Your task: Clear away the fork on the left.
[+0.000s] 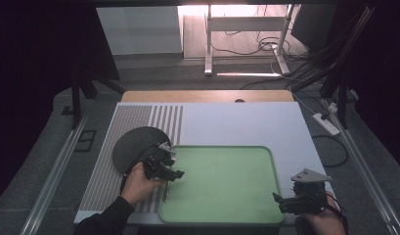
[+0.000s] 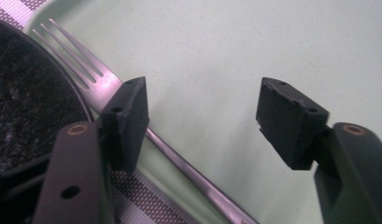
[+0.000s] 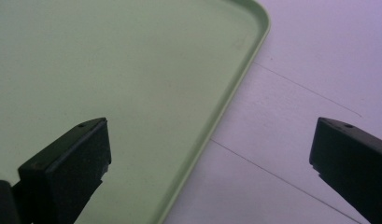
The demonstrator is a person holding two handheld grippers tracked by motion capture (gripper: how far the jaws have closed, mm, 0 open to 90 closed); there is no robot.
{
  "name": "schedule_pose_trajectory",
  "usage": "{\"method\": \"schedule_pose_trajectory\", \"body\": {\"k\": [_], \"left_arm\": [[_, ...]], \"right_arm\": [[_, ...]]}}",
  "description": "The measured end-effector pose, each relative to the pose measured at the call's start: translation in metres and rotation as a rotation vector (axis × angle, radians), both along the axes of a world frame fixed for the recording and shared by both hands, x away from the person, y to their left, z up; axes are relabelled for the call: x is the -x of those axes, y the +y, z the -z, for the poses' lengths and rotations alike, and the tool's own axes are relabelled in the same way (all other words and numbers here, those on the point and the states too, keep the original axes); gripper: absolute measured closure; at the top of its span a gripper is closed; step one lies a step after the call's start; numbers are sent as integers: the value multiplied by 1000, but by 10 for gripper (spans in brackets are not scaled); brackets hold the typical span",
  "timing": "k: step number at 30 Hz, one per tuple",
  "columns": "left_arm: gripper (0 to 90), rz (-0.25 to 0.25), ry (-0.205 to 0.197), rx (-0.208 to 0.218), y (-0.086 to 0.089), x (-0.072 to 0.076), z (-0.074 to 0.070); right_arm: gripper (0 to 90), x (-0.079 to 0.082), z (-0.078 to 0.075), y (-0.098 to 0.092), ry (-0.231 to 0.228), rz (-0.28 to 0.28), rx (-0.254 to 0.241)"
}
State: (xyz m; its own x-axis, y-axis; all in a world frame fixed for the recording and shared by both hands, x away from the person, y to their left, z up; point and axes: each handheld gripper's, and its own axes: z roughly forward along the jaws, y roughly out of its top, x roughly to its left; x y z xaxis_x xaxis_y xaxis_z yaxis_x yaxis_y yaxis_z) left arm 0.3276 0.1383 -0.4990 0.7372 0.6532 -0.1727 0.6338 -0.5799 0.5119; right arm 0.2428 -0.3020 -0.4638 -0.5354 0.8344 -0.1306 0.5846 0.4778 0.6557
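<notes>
The fork [image 2: 132, 112] lies along the left edge of the green tray [image 1: 222, 183], its tines pointing toward the dark round plate [image 1: 134, 147] that sits just beyond the tray's left rim on the striped mat [image 1: 139, 120]; in the left gripper view the handle runs across the tray's rim, part on the green floor and part over the mat; the left tool [image 1: 169, 172] hovers right over the fork at the tray's left edge, its jaws spread apart with one pad [image 2: 130, 116] standing in front of the fork's neck and the other well clear over bare tray, so nothing is pinched; the step in hand looks like the setting-down of the fork on the tray, with the grip let go, or else the approach to pick it up, and the pictures alone do not settle which; if the fork is being placed, the next move calls for lifting the left tool straight away from the tray without dragging the handle; if it is to be picked up, the jaws must straddle the thin handle and close squarely on it, since flat metal can slip or tip; the right tool [image 1: 285, 203] rests near the tray's right front corner, jaws spread wide with nothing between them, one jaw over the tray and the other over the white tabletop [image 3: 296, 140]; no brand, label or writing can be read on anything.
</notes>
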Motion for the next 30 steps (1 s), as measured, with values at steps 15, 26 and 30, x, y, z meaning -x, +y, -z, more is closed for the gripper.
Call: {"method": "schedule_pose_trajectory", "body": {"k": [15,26,30], "left_arm": [[201,-24,-19,35,6,4,-3],[84,-43,-34,88,19,10,-11],[36,-39,-44,91,24,13,-13]], "right_arm": [[0,0,0,0,1,-1,2],[0,0,0,0,2,-2,3],[0,0,0,0,1,-2,3]]}}
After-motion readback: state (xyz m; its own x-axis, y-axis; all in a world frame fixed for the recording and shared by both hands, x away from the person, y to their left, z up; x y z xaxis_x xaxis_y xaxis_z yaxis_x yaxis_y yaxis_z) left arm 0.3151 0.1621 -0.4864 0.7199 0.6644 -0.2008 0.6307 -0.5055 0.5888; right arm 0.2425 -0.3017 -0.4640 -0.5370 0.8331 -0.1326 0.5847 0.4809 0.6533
